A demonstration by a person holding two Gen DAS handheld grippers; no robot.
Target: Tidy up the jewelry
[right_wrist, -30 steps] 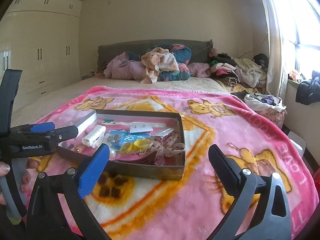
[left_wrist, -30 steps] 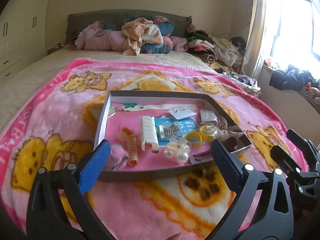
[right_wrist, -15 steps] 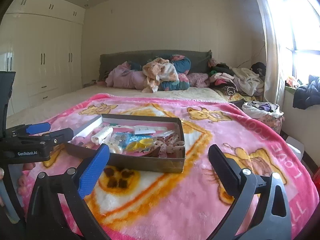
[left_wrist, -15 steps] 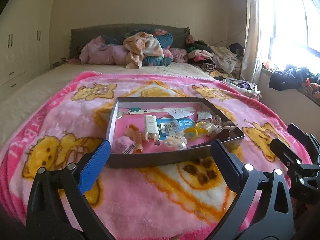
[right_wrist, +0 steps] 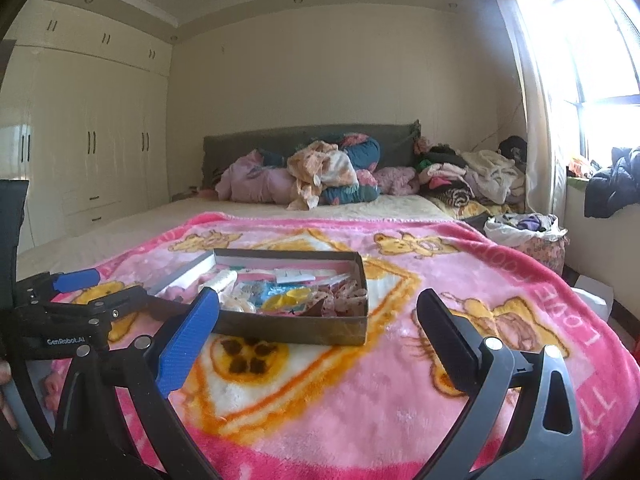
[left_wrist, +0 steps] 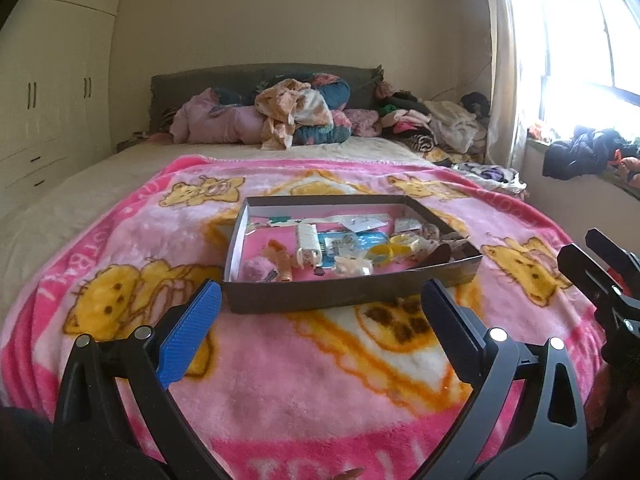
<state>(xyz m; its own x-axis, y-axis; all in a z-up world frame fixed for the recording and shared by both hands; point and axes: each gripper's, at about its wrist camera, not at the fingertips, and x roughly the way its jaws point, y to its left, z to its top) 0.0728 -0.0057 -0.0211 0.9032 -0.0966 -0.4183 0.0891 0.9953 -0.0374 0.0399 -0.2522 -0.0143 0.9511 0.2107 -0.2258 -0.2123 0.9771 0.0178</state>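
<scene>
From the left wrist view, the left tongs [left_wrist: 320, 312] hang spread wide and empty above the pink blanket [left_wrist: 304, 392] on the bed, with the shallow cardboard box [left_wrist: 348, 296] lying just past their tips at twelve o'clock. Inside the box the small things sit mixed together: a white hair clip [left_wrist: 307, 241] near the middle, a pink fluffy piece [left_wrist: 256, 269] at the box's seven o'clock corner, yellow rings [left_wrist: 390, 249] toward three o'clock, and a pearl-like cluster [left_wrist: 354, 266] near the front wall. The right tongs [left_wrist: 612, 280] show at the three o'clock edge of this view, well clear of the box. From the right wrist view, the right tongs [right_wrist: 318, 322] are likewise spread and grip nothing; the box sits at eleven o'clock from them, and the left tongs reach in from nine o'clock, low beside the box's near corner. Whether the sorting is ahead or already finished, the jumble alone does not settle. Any pick from this box would go best from straight above, over one piece that lies apart, closing gently so that neighbours are not dragged along and the light box does not slide on the soft blanket.
</scene>
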